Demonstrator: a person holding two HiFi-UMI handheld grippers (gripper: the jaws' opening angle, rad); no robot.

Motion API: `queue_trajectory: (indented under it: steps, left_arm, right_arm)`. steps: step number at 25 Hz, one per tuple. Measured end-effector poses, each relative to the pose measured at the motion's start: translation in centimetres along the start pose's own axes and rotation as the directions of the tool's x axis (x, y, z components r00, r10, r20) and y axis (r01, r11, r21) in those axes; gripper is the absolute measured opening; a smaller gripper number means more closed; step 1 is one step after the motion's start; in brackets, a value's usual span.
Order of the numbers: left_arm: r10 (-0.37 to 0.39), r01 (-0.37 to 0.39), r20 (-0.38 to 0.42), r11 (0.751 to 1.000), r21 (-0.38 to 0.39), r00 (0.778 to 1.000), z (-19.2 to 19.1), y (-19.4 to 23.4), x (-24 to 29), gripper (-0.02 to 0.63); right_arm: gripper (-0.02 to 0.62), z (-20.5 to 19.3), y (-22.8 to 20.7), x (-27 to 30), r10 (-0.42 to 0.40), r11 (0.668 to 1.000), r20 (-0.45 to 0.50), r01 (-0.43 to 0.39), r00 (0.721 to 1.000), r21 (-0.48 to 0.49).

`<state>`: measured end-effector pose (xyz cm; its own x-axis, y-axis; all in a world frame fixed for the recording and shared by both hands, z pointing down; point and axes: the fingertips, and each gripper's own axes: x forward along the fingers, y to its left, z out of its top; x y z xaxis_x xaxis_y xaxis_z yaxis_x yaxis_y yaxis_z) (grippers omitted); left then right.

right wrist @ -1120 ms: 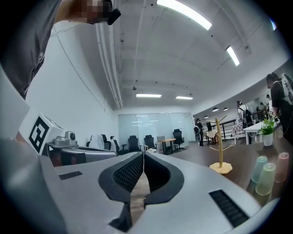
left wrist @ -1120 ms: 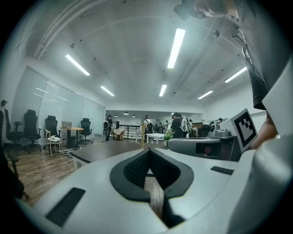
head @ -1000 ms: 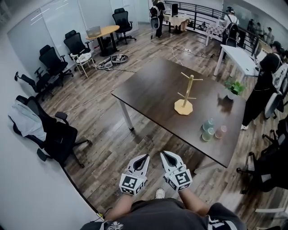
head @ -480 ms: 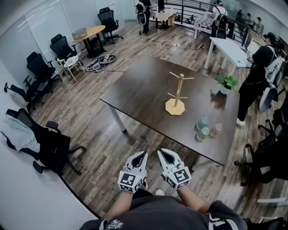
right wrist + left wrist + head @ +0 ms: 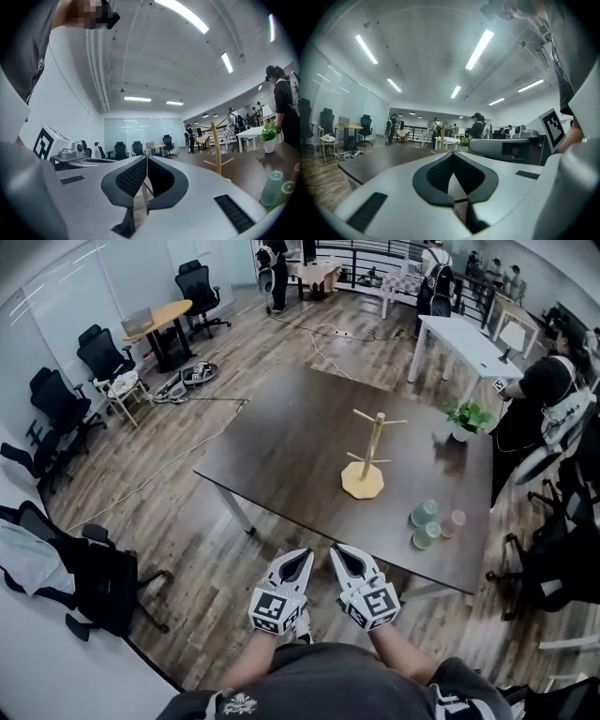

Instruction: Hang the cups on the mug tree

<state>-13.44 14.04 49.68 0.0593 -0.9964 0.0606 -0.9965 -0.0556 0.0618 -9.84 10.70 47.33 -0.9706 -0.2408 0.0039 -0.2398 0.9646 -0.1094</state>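
We count three cups (image 5: 425, 514) beside one mug tree (image 5: 366, 460) on the table (image 5: 272, 442), well ahead-right of our left gripper (image 5: 303, 557) and right gripper (image 5: 338, 551), both pinched closed, empty.

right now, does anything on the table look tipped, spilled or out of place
Nothing stands out. The mug tree stands upright on the table, its pegs bare. The three cups stand together near its right edge, and the potted plant is upright. No spill shows.

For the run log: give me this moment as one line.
stage: no cup picked yet | left gripper: shut, empty | right gripper: shut, empty | cups: three on table | mug tree: bare
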Motion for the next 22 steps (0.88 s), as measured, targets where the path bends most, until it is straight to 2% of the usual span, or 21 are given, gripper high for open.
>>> queue_trajectory:
  steps: [4,10,16,22]
  left_arm:
    - [-0.047,0.047,-0.009,0.999,-0.003,0.999,0.2,2.6,1.9,0.005]
    - [-0.125,0.125,0.002,0.992,0.005,0.992,0.9,4.5,4.6,0.005]
    - [-0.148,0.148,0.008,0.989,-0.002,0.989,1.1,6.4,6.0,0.005]
    - [-0.184,0.184,0.011,0.983,0.011,0.983,0.7,6.9,6.9,0.005]
  right_arm:
    - [0.026,0.0,0.0,2.8,-0.010,1.000,-0.002,0.010,1.000,0.021]
    - [0.026,-0.2,-2.3,4.3,-0.095,0.995,-0.017,0.095,0.995,0.009]
    - [0.026,-1.1,-3.8,5.2,-0.145,0.989,-0.041,0.146,0.989,0.028]
    - [0.026,-1.5,-5.0,4.8,-0.205,0.979,-0.045,0.205,0.978,0.001]
